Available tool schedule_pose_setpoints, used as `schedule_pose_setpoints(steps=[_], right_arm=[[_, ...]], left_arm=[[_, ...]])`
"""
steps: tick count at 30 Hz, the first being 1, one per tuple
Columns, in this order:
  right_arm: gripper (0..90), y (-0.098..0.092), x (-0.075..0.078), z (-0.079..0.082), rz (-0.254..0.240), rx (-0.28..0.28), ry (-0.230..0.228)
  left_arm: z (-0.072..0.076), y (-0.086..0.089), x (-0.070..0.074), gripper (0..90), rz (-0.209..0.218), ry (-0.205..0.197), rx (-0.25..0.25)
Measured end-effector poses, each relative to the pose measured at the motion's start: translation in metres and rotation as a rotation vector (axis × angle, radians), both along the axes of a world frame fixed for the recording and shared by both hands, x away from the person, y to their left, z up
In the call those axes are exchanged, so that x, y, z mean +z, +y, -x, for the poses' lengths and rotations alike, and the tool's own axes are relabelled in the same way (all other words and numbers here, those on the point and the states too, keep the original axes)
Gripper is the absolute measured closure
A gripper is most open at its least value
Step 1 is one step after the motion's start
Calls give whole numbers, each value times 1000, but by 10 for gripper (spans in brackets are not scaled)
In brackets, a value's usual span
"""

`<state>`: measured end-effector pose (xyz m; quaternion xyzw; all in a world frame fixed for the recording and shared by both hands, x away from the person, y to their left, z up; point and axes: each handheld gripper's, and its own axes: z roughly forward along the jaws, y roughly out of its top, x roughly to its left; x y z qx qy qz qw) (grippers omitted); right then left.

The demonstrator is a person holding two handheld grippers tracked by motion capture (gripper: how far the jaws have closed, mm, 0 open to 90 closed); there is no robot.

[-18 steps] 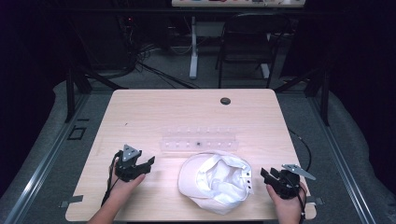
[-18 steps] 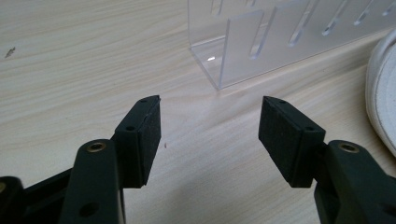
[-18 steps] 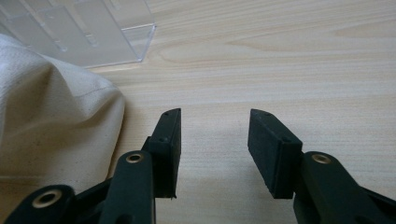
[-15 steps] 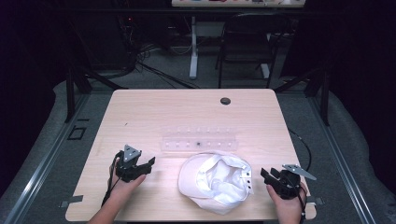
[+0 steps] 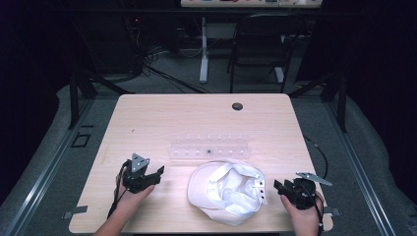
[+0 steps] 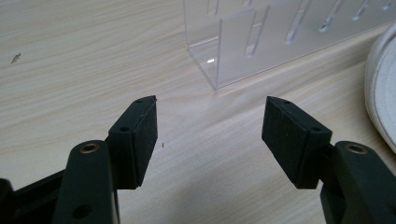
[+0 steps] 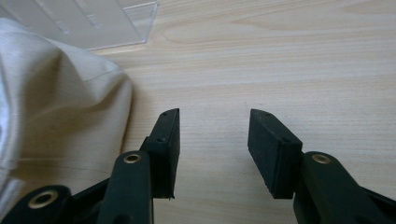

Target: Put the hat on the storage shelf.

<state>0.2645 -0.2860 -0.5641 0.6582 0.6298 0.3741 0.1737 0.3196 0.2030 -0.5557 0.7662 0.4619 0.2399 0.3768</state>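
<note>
No readable text, label or number shows anywhere.

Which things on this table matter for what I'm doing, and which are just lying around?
In play:
- white cap, lying between both tools
- left hand-held gripper, open
- right hand-held gripper, open

Lying about:
- clear acrylic rack, behind the cap
- dark round cable port, far edge
</note>
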Motion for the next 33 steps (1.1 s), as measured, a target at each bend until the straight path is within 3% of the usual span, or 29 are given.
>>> schedule_pose_setpoints(steps=[7, 16, 22, 33], right_arm=[[539, 4, 12, -4, 14, 27, 16], [533, 3, 24, -12, -8, 55, 86], [525, 2, 29, -20, -16, 77, 160], [513, 6, 47, -33, -27, 166, 277]], left_arm=[[0, -1, -1, 364, -5, 1, -8], [-1, 2, -1, 366, 7, 8, 1], [-1, 3, 0, 367, 18, 7, 3], [-1, 3, 0, 368, 15, 7, 2]])
